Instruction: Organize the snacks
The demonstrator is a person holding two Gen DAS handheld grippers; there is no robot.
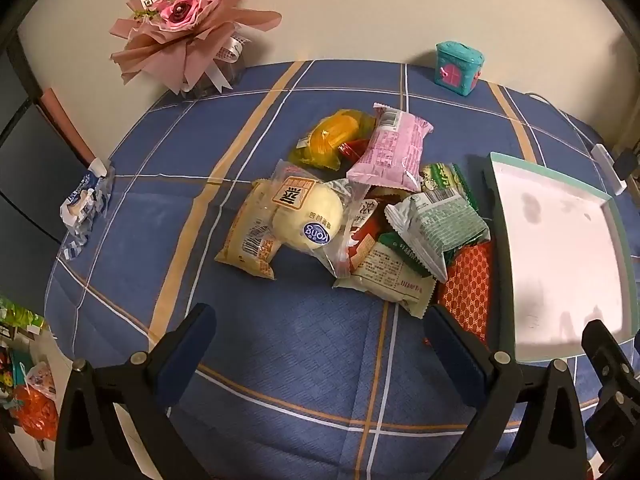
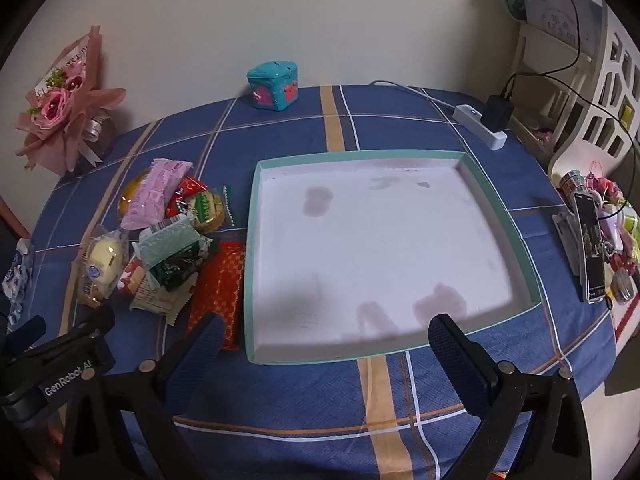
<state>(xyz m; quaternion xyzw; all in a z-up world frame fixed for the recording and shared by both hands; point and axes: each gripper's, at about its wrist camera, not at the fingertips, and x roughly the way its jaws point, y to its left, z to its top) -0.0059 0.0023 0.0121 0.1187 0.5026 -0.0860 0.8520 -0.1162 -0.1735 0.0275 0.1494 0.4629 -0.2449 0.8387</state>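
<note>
Blue plaid cloth (image 1: pixel 304 344) covers the table under both my grippers, and a pale wall closes off its far edge. My left gripper (image 1: pixel 320 344) hangs over a bare stretch of cloth with its fingers spread wide and nothing between them; just beyond its tips lies the heap of snack packets (image 1: pixel 360 208), a round bun in clear wrap (image 1: pixel 308 220) at the near left and a pink packet (image 1: pixel 390 148) on top toward the back. A red patterned packet (image 1: pixel 468 288) at the heap's right edge lies just beside the teal-rimmed tray (image 2: pixel 250 240). My right gripper (image 2: pixel 324 344) is spread just as wide, holding nothing, its tips over the tray's near rim, and the tray's white floor has no snack on it. Open cloth runs along the near side of tray and heap. Farther out, a teal toy box (image 2: pixel 274 88) stands by the wall, a pink bouquet (image 1: pixel 184 20) at the far left corner, a power strip (image 2: pixel 480 124) and a phone (image 2: pixel 590 240) toward the right edge.
</note>
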